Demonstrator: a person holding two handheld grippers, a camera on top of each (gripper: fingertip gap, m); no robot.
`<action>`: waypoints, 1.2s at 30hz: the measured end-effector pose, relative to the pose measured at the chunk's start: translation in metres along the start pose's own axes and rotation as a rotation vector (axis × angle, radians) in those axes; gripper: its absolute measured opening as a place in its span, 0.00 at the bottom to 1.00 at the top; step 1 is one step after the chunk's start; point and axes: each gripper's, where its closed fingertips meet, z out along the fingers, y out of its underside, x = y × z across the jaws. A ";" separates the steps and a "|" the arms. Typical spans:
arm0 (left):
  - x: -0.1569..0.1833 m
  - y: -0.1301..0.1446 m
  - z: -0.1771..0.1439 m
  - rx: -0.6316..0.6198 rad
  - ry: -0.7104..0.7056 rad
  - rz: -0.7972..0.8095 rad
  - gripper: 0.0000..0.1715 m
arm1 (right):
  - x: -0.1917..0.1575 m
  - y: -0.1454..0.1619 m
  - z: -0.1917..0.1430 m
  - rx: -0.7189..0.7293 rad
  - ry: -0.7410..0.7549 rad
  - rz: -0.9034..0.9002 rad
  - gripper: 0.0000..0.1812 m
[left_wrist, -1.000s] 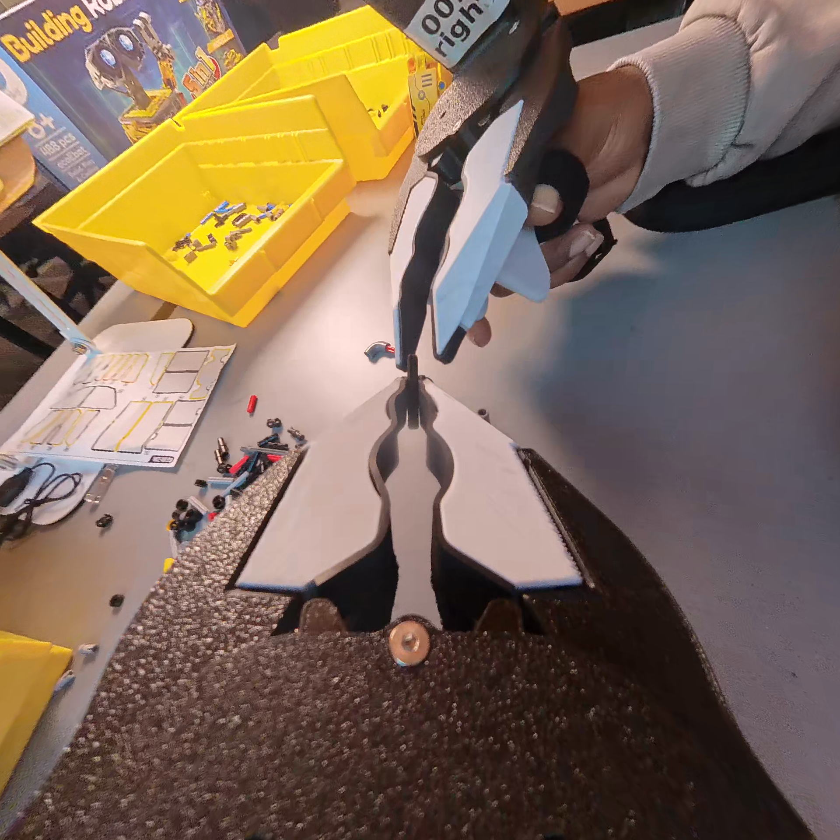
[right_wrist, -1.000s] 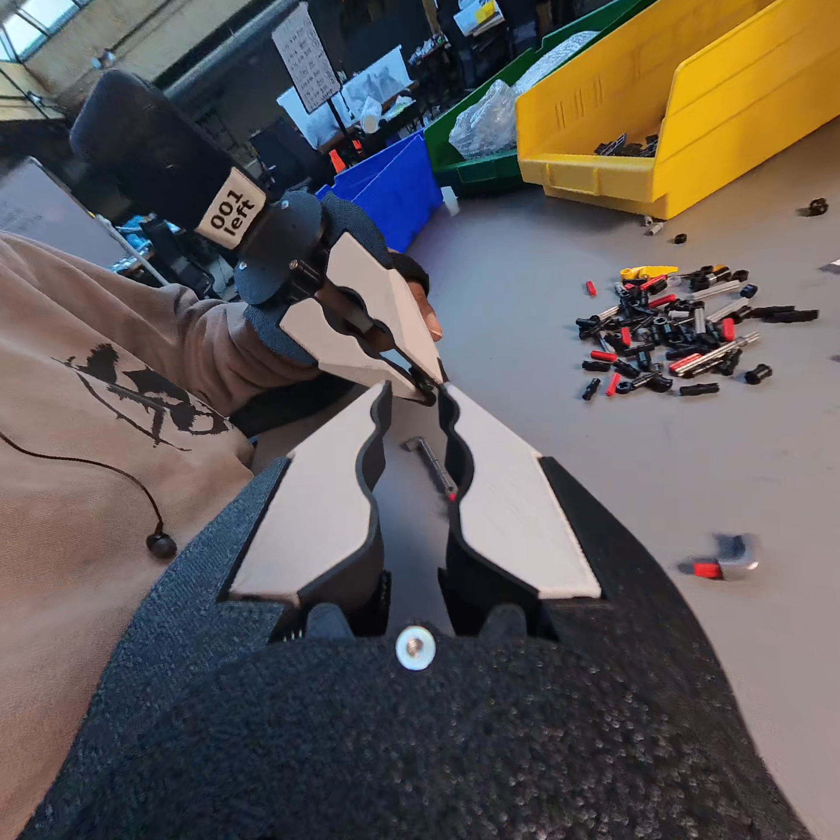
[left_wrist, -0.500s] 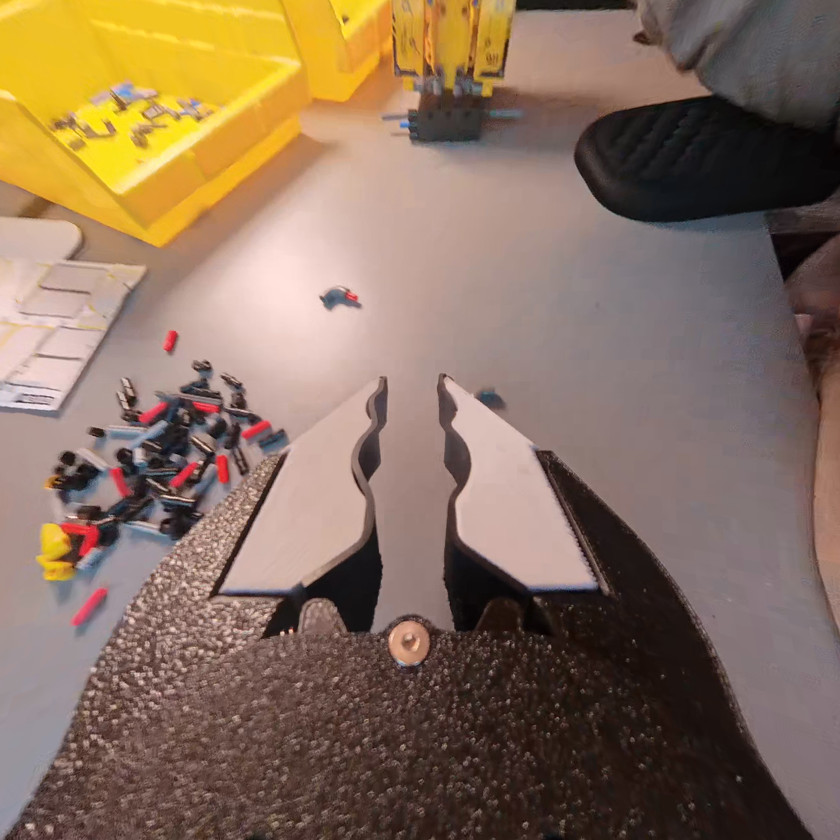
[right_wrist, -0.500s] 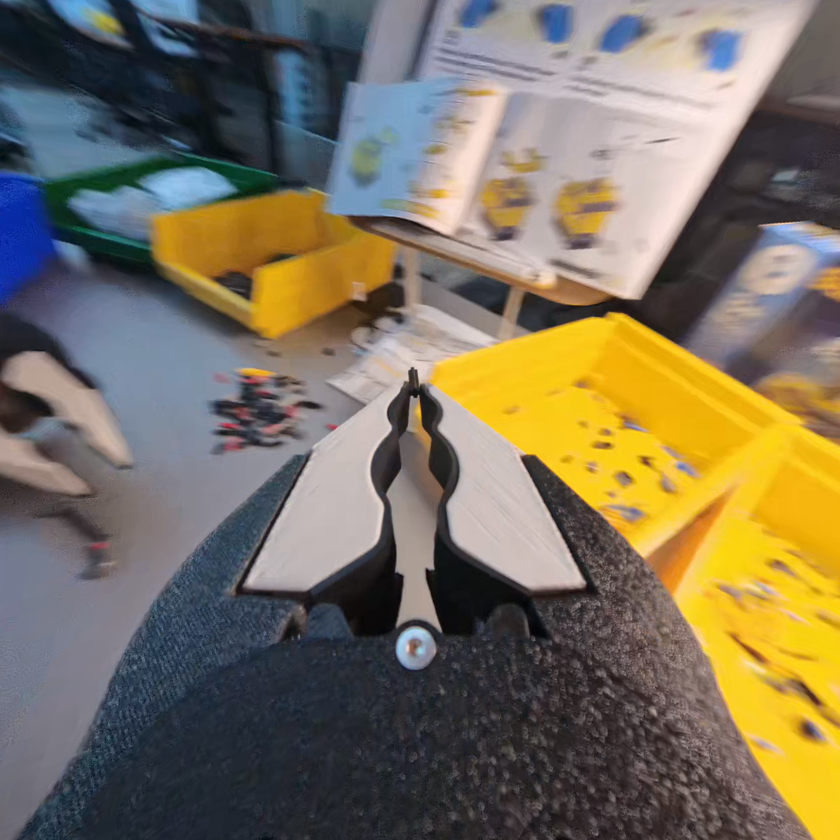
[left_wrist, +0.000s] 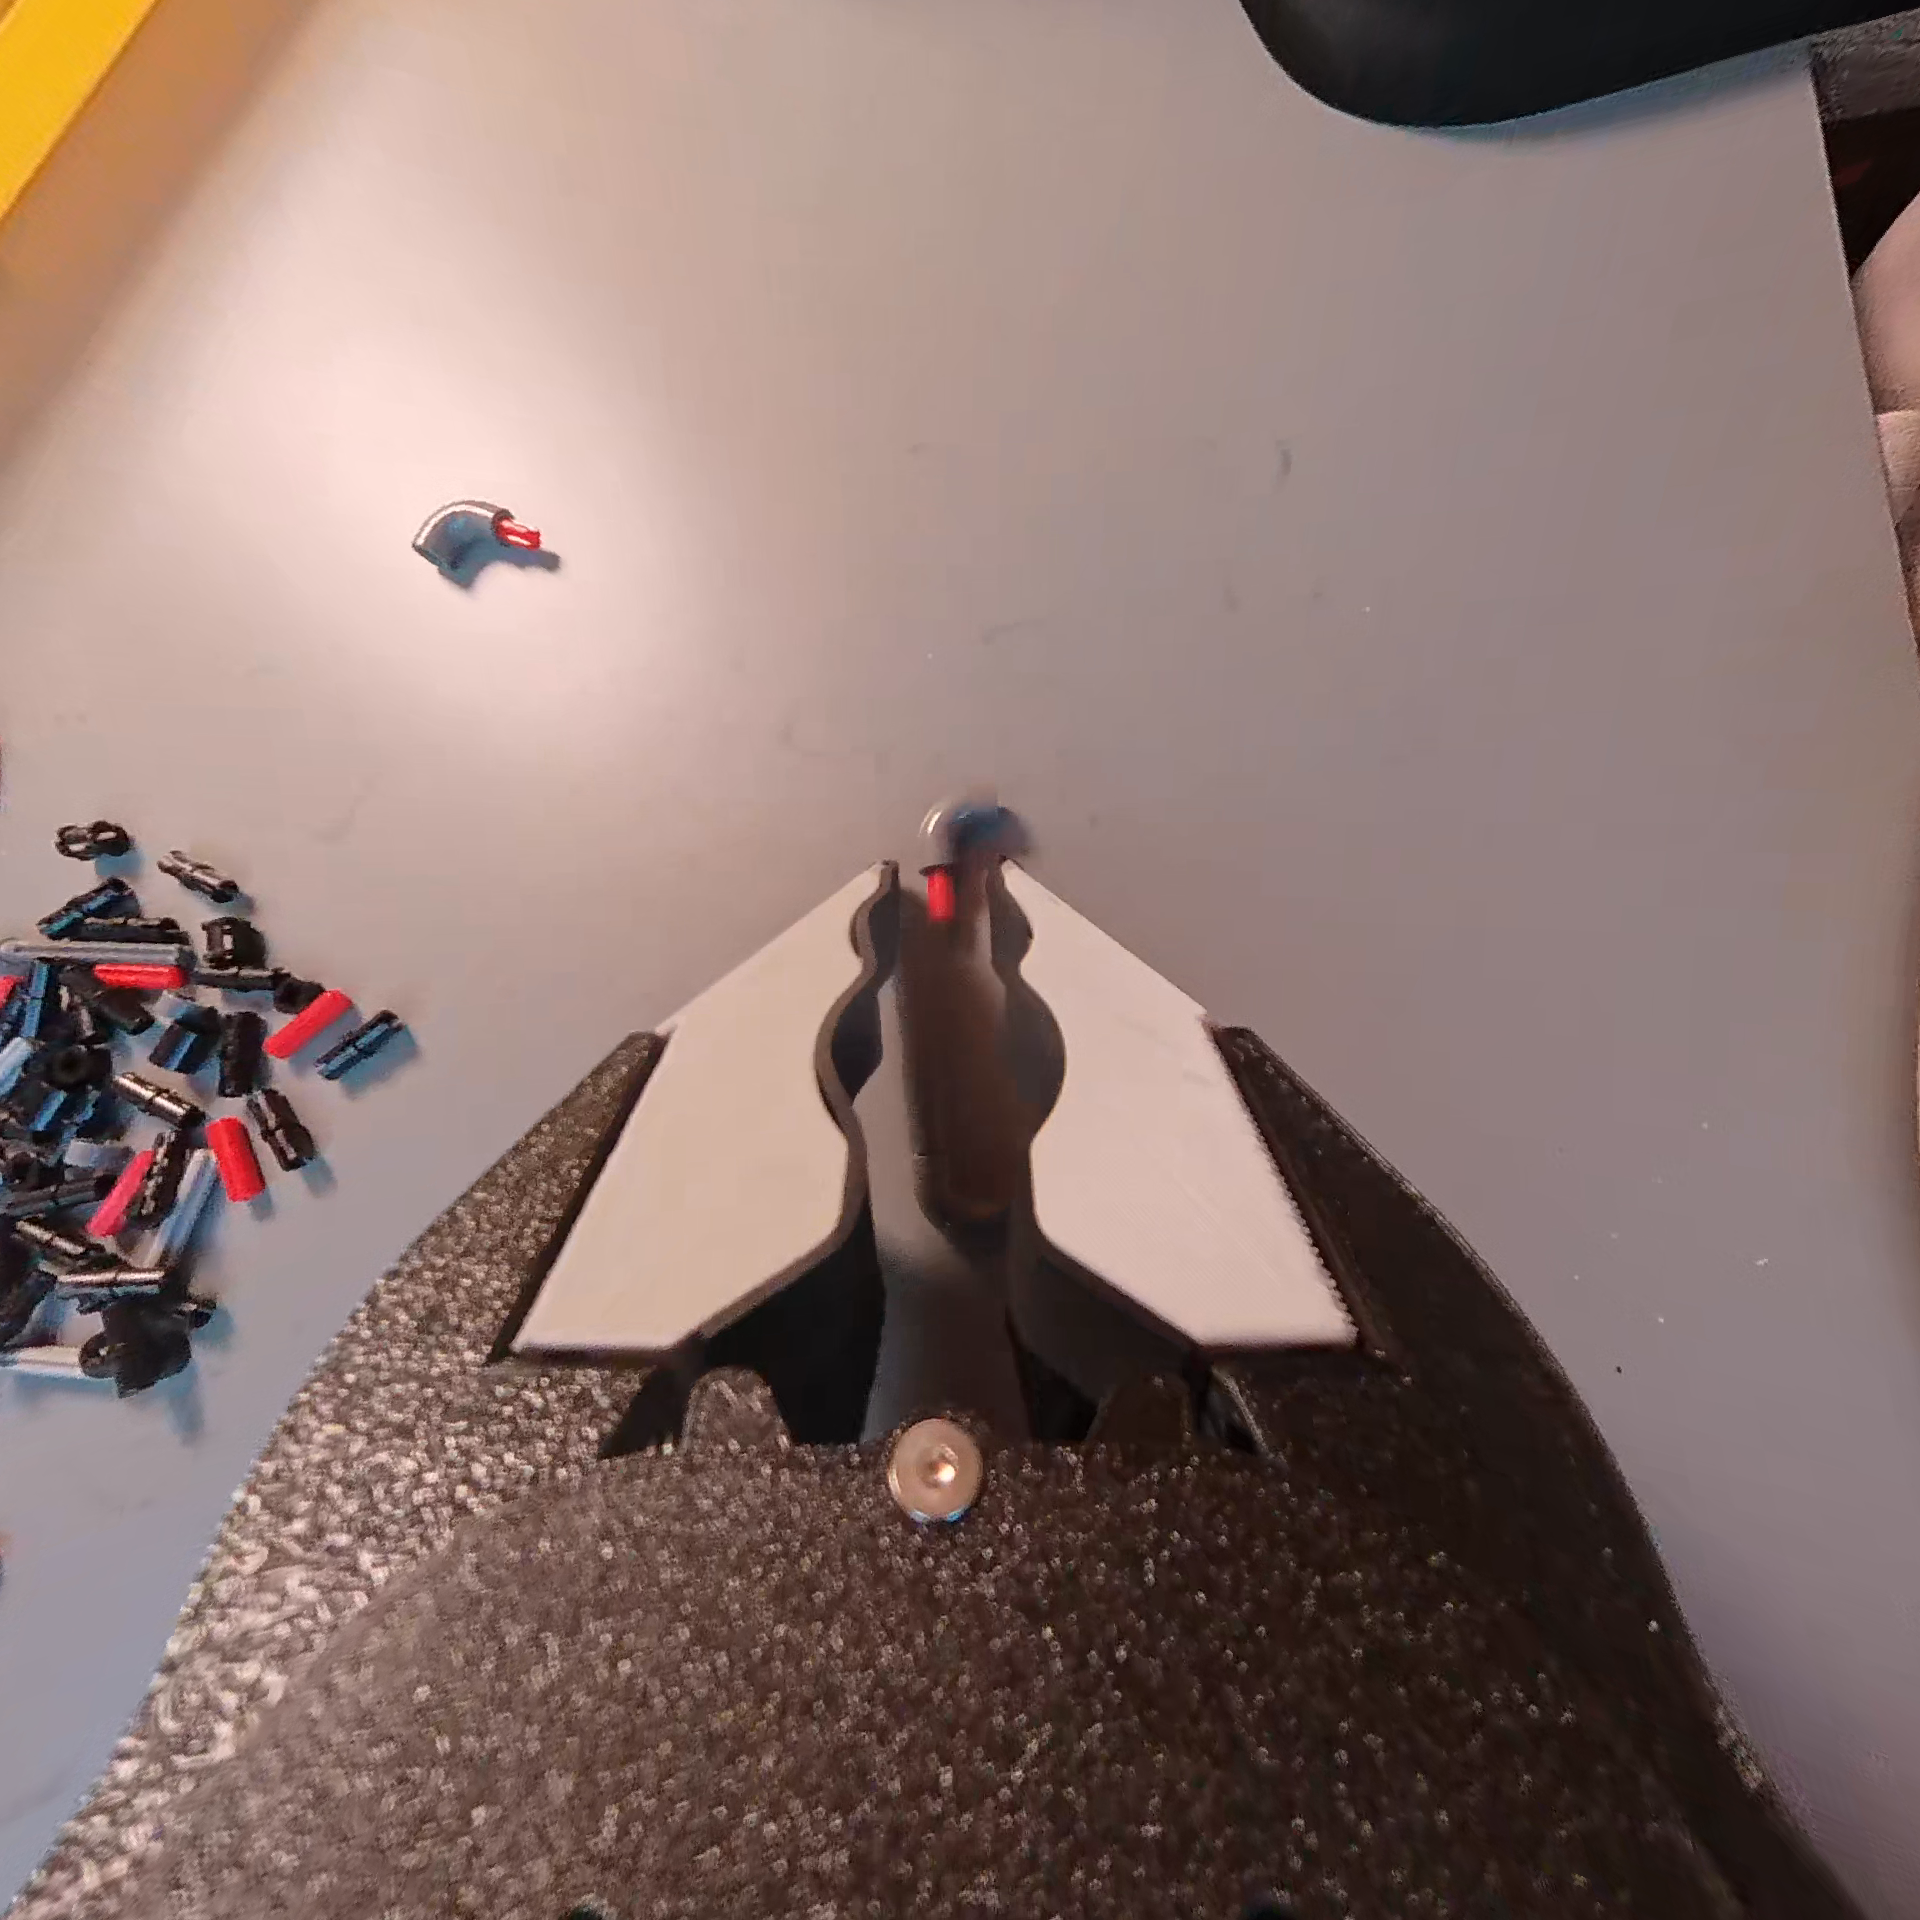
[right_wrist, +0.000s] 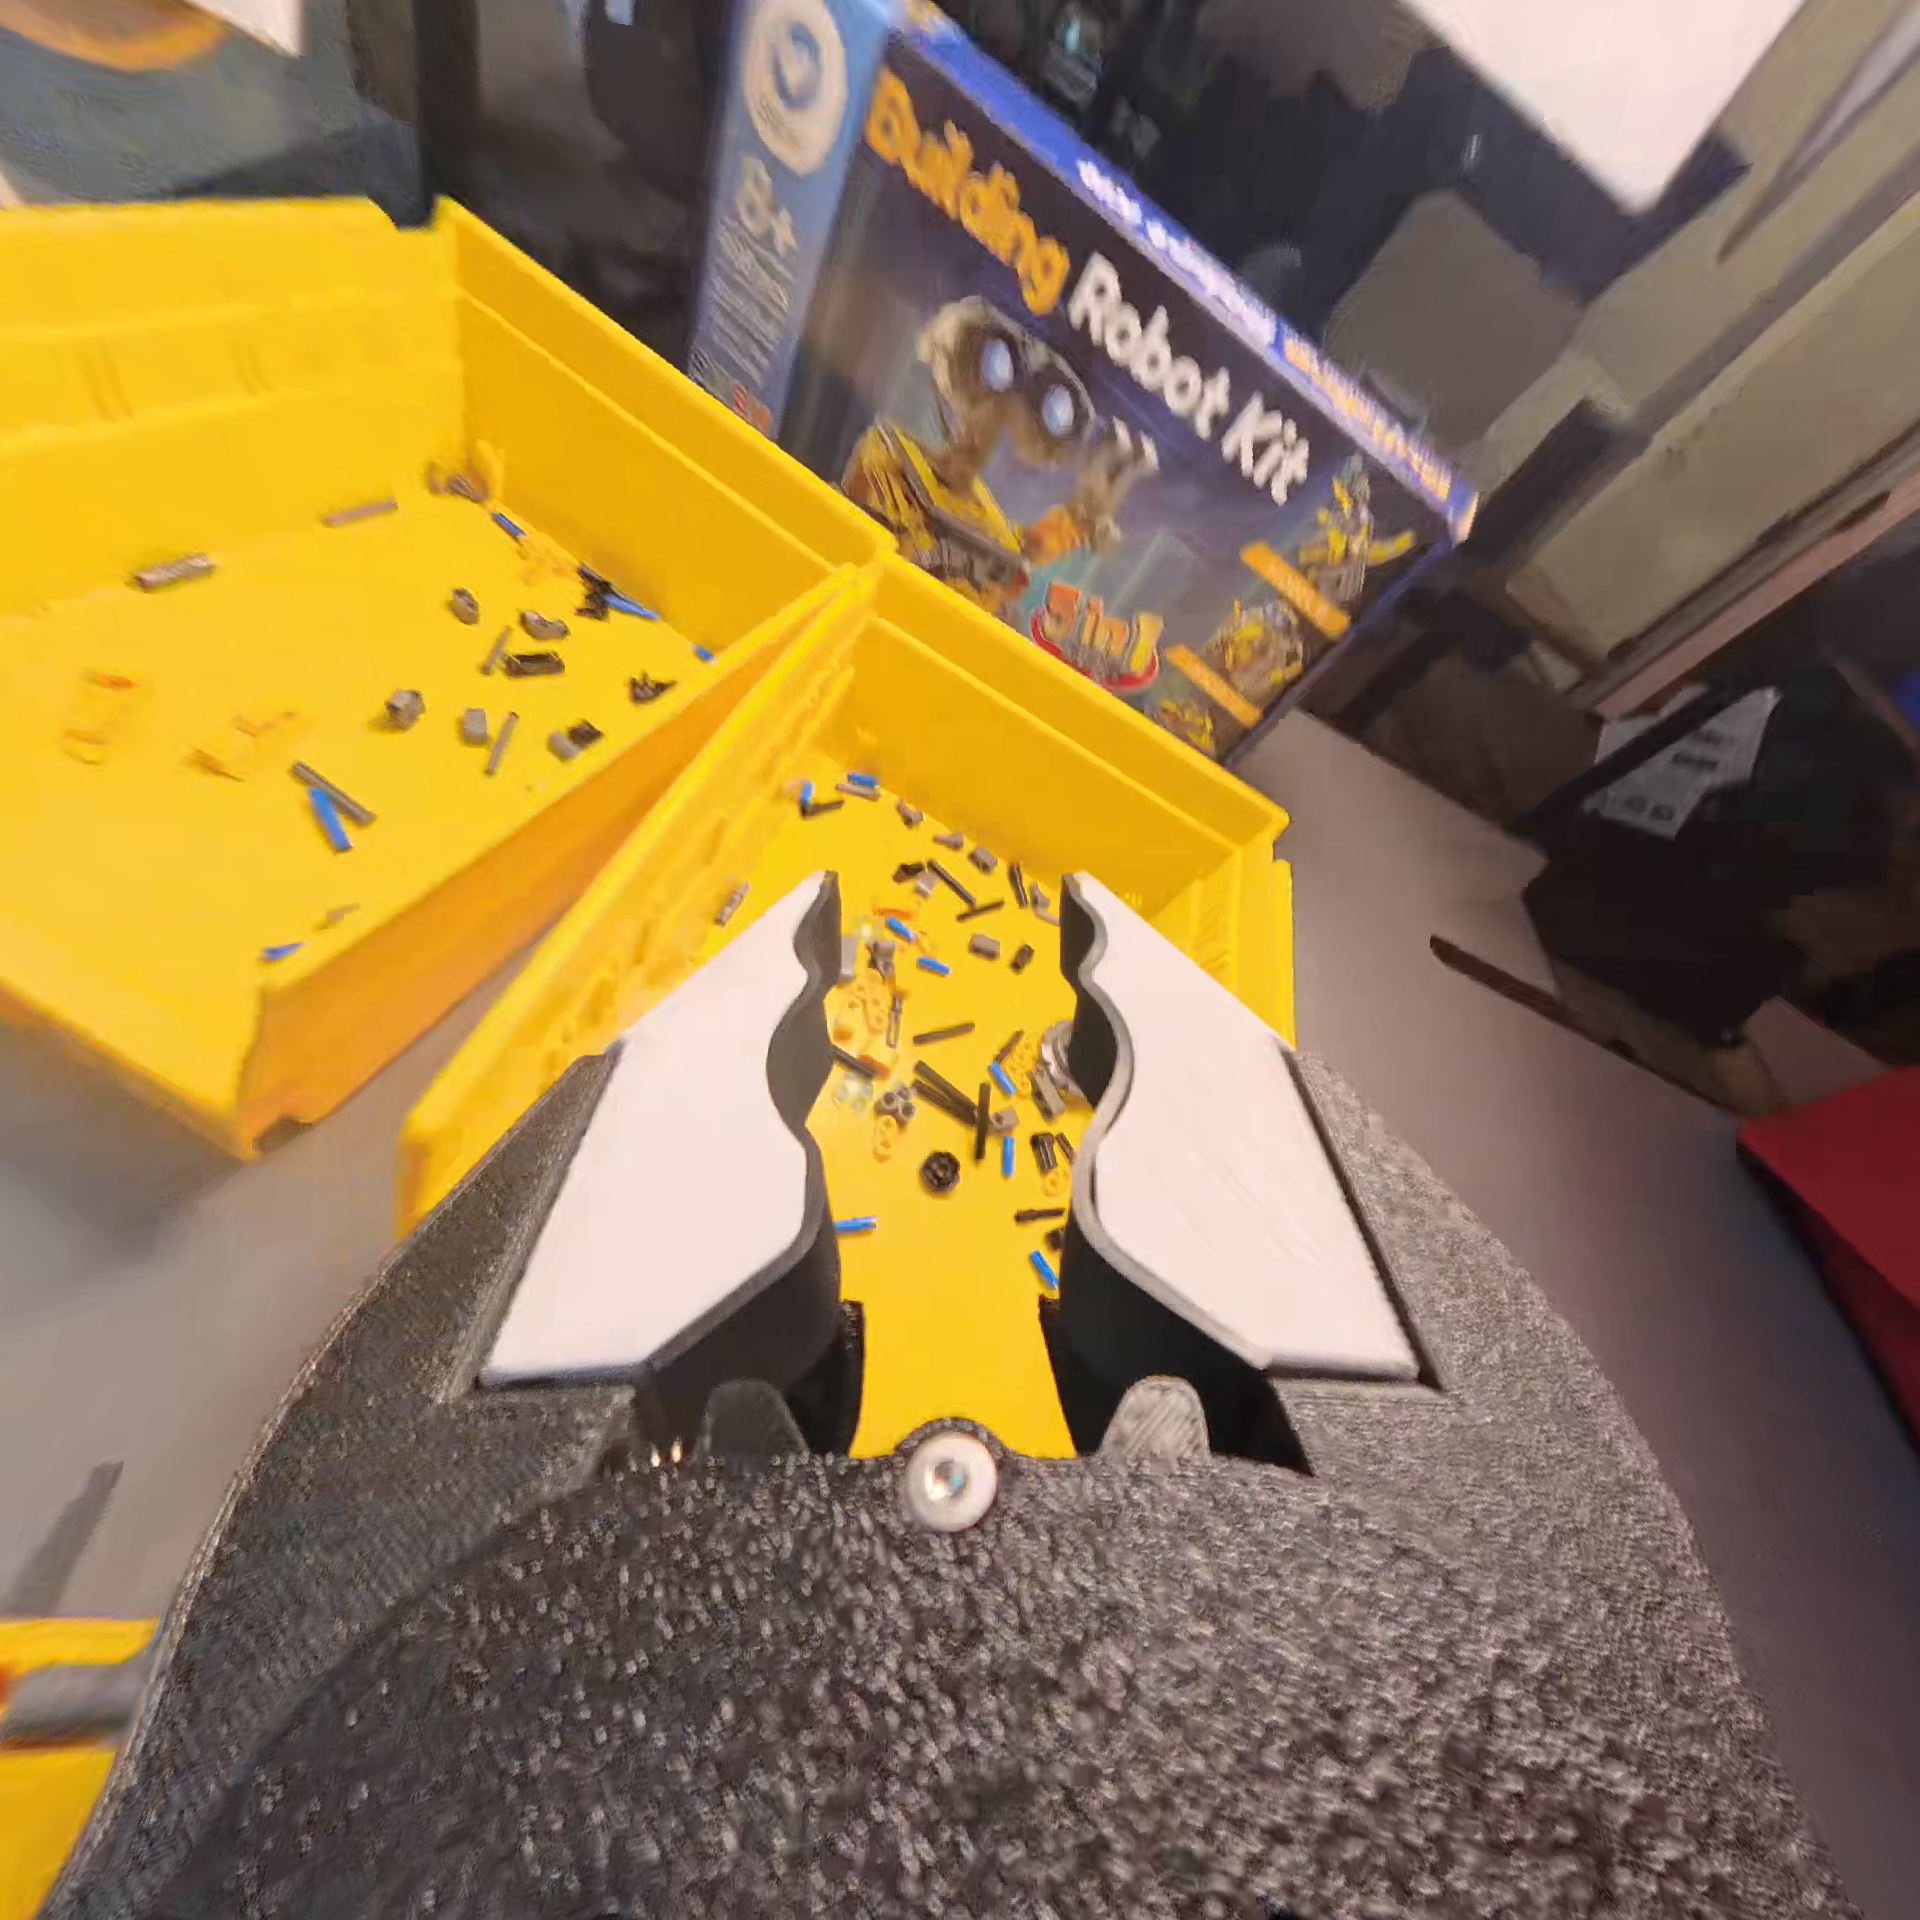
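Note:
My left gripper (left_wrist: 943, 871) is low over the grey table (left_wrist: 1351, 623), its jaws narrowly apart. A small dark part (left_wrist: 971, 831) with a red pin (left_wrist: 938, 894) lies between the fingertips, blurred. It is against the right finger, and a slim gap shows on the left side. My right gripper (right_wrist: 951, 894) is open and empty, hovering over a yellow bin (right_wrist: 1039, 727). Several small black, grey and blue parts (right_wrist: 935, 1091) lie in the bin below the jaws.
A pile of black, red and grey pins (left_wrist: 135, 1091) lies at the left, with a lone grey elbow piece (left_wrist: 462, 535) farther off. A second yellow bin (right_wrist: 208, 831) stands to the left of the first. A kit box (right_wrist: 1091, 416) stands behind both bins. A red object (right_wrist: 1849, 1195) lies at the right. The grippers' ends are close to 50 cm from one another.
My left gripper dropped toward the table and narrowed around the small part. My right gripper, shut on a thin black axle half a second ago, swung over the bin and opened; the axle is gone from it.

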 end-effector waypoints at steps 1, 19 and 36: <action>0.001 0.000 0.000 0.000 0.010 0.000 0.07 | -0.014 -0.018 -0.014 0.057 -0.017 -0.033 0.22; -0.020 -0.022 -0.024 0.143 -0.165 0.043 0.04 | -0.439 -0.003 -0.183 -0.034 -1.335 -0.006 0.05; -0.003 0.036 -0.035 -0.053 0.092 -0.093 0.08 | -0.377 0.002 -0.123 0.023 -1.001 -0.153 0.13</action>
